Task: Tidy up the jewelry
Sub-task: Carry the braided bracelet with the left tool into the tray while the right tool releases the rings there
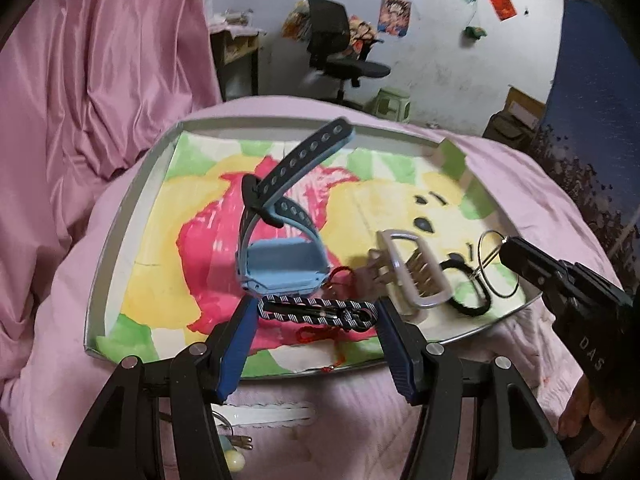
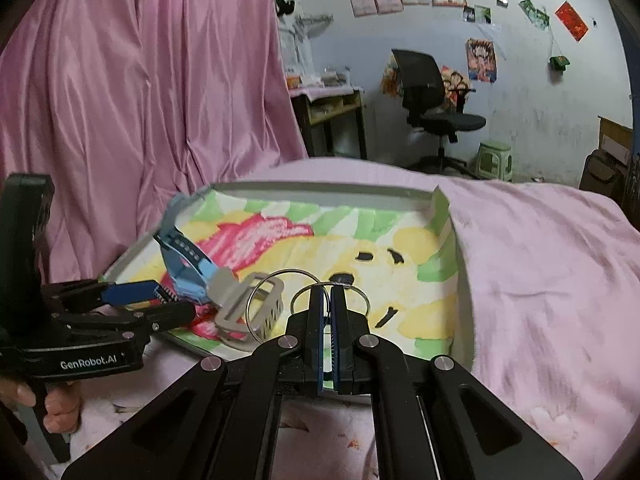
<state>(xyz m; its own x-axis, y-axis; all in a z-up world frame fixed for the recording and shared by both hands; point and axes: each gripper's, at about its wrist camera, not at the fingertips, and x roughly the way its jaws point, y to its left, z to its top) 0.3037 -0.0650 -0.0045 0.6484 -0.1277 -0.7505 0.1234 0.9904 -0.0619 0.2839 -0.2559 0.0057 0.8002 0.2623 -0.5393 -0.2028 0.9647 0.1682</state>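
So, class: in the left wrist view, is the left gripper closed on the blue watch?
No. The left gripper is open, its fingers either side of a striped strap, with the blue watch beyond them.

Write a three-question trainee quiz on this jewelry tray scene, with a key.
1. True or false: the right gripper is shut on the thin silver wire ring.
2. What lies between the left gripper's open fingers: A) black-and-white braided strap with clasp, B) black elastic hair tie, C) beige plastic hair claw clip?
3. Which item stands upright on the painted tray?

Key: 1 true; 2 A; 3 the blue rubber-strapped watch.
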